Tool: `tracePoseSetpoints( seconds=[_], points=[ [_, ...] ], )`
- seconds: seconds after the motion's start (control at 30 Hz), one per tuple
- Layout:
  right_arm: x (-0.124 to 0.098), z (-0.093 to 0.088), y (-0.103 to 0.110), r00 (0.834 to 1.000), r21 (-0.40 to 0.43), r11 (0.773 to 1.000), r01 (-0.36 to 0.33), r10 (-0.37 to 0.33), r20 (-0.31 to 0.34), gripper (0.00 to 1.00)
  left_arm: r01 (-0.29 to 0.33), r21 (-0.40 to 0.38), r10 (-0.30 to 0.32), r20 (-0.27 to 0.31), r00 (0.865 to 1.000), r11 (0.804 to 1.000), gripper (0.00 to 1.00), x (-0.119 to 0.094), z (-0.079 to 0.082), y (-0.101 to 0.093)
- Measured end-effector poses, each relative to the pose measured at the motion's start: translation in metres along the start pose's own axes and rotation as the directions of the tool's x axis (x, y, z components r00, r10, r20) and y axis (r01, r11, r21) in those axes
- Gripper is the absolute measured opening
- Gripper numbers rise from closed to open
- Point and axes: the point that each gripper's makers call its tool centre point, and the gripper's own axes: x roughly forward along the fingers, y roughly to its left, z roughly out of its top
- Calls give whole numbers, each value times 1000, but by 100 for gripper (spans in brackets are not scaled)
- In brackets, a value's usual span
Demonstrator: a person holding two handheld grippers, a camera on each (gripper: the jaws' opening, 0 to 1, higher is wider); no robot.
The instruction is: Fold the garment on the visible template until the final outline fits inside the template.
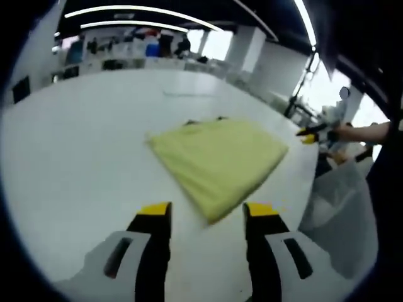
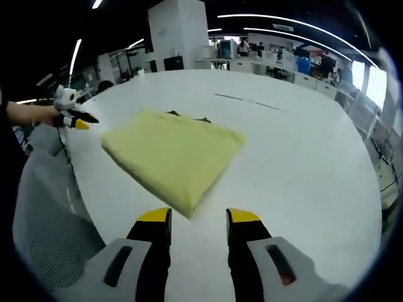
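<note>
We saw a yellow garment (image 1: 218,162) lying folded into a compact, roughly four-sided shape on a white table (image 1: 75,157), with one corner pointing toward each camera. In the left gripper view it sat toward the table's right edge, and in the right gripper view (image 2: 171,156) it lay close to the table's left edge (image 2: 79,182). A small dark strip (image 2: 189,117) peeked out along the garment's far edge; we could not tell what it was. The left gripper (image 1: 207,211) hovered above the table just short of the garment's near corner, its yellow-tipped jaws apart and holding nothing. The right gripper (image 2: 198,217) was in the same state on its side, jaws apart and empty, the garment's near corner lying just ahead of the gap. In the left gripper view the other gripper (image 1: 313,134) showed beyond the table's right edge, held out by a person's arm (image 1: 368,132). In the right gripper view the other gripper (image 2: 74,117) came in past the table's left edge. A pale mesh bag (image 2: 47,214) hung beside the table's left edge. Desks and shelves (image 2: 277,53) stood in the room beyond the table's far edge under long ceiling lights (image 1: 138,11).
</note>
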Motion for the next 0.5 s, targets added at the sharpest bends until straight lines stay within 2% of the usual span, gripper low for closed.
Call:
tracePoseSetpoints(
  seconds=[0.1,0.17,0.37,0.5],
  points=[
    [-8,9,4,1000,13,1000,2,-2,22,53,-9,-9,9,6,1000,1000,59,-10,4,-2],
    [-15,16,8,999,28,1000,-1,0,39,59,-23,13,23,-4,1000,1000,61,-21,5,-5],
    [-33,27,21,997,47,999,-4,0,76,76,-52,-7,52,34,998,999,83,-48,13,-14],
    [-43,29,31,997,63,998,-13,8,81,92,-70,-29,72,65,995,997,94,-66,16,-20]
  ],
)
